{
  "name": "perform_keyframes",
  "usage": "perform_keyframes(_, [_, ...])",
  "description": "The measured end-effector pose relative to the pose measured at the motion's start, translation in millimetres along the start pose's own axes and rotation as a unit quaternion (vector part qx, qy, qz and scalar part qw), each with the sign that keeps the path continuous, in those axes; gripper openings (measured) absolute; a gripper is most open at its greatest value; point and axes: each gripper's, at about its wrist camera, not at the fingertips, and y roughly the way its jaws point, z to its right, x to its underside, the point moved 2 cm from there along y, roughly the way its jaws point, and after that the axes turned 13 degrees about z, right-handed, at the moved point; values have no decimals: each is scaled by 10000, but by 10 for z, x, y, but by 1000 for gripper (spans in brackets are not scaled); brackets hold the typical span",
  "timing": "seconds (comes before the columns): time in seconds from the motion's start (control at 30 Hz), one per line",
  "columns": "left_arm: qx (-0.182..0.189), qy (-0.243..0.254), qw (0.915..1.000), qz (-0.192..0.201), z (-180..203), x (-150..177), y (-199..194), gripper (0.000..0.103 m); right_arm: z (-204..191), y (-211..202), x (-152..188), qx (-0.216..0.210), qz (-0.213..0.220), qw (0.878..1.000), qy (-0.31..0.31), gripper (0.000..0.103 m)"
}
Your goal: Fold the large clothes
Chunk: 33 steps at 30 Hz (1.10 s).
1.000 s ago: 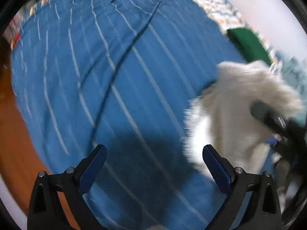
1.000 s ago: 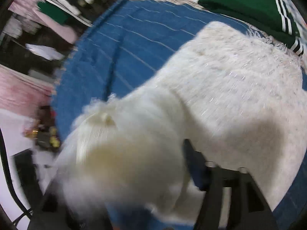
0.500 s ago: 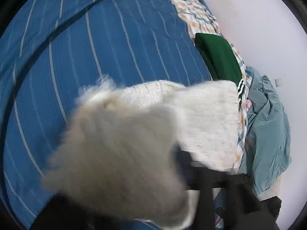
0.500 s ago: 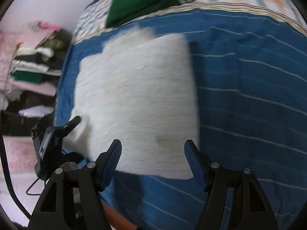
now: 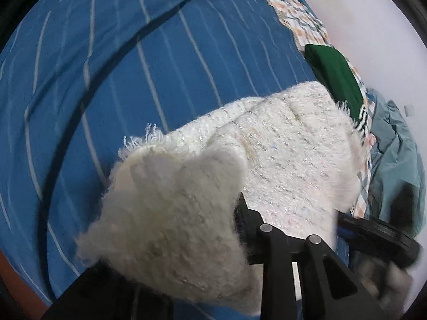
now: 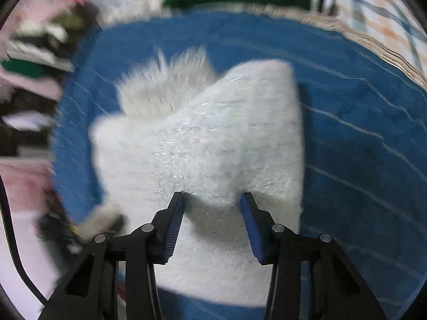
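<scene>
Half a second earlier the right tool hung wide above the flat sweater; it had since dropped, its jaws still apart but narrower, straddling a raised ridge of the knit without clamping it. By then the left tool was gripping a fluffy corner of the sweater, lifted off the blue striped bed, much as before; only its right finger showed, the other hidden by wool. Most of the sweater lay on the bed, near a green garment at the far right. The step looked like carrying one side over for a fold. Next, the right tool probably needed to close on the ridge, so both could lay the fold squarely.
</scene>
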Motion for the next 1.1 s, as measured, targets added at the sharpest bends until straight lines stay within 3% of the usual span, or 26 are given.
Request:
perform_keyframes(0.03, [23, -19, 10000, 2, -2, -23, -58, 29, 30, 188, -20, 91, -214, 9997, -33, 48])
perform_keyframes(0.07, [-26, -6, 10000, 16, -15, -42, -121, 40, 107, 350, -52, 40, -333, 9993, 136, 51])
perform_keyframes(0.17, [-492, 289, 9983, 96, 10, -106, -396, 65, 195, 413, -176, -146, -629, 9976, 263, 51])
perform_keyframes(0.2, [-717, 480, 9961, 156, 31, -126, -511, 71, 203, 358, -176, -160, -669, 9975, 185, 51])
perform_keyframes(0.27, [-1279, 1075, 9855, 292, 145, -165, -700, 95, 210, 205, -148, -129, -619, 9980, 90, 51])
perform_keyframes(0.3, [-1438, 1321, 9801, 350, 221, -175, -751, 96, 221, 87, -127, -95, -546, 9984, 91, 51])
perform_keyframes(0.37, [-1903, 2083, 9577, 569, 515, -209, -832, 97, 223, -105, -93, -64, -406, 9990, 172, 52])
perform_keyframes(0.43, [-1996, 2568, 9431, 699, 744, -215, -771, 97, 256, -355, -20, -57, -152, 9994, 292, 52])
perform_keyframes(0.5, [-1978, 2831, 9355, 741, 939, -208, -634, 97, 285, -525, 58, -49, 1, 9992, 388, 52])
perform_keyframes(0.63, [-1775, 3279, 9274, 293, 1138, -8, -130, 97, 226, -731, 223, 107, 78, 9991, 413, 52])
perform_keyframes(0.73, [-1902, 3645, 9115, 75, 1146, 164, 153, 97, 305, -607, 393, 134, -126, 9987, 477, 52])
perform_keyframes(0.9, [-1884, 3660, 9113, 111, 1107, 210, 214, 97, 447, -312, 606, 354, -426, 9975, 446, 52])
perform_keyframes(1.1, [-1884, 3585, 9143, 55, 1093, 161, 321, 97, 491, -98, 558, 500, -485, 9966, 439, 53])
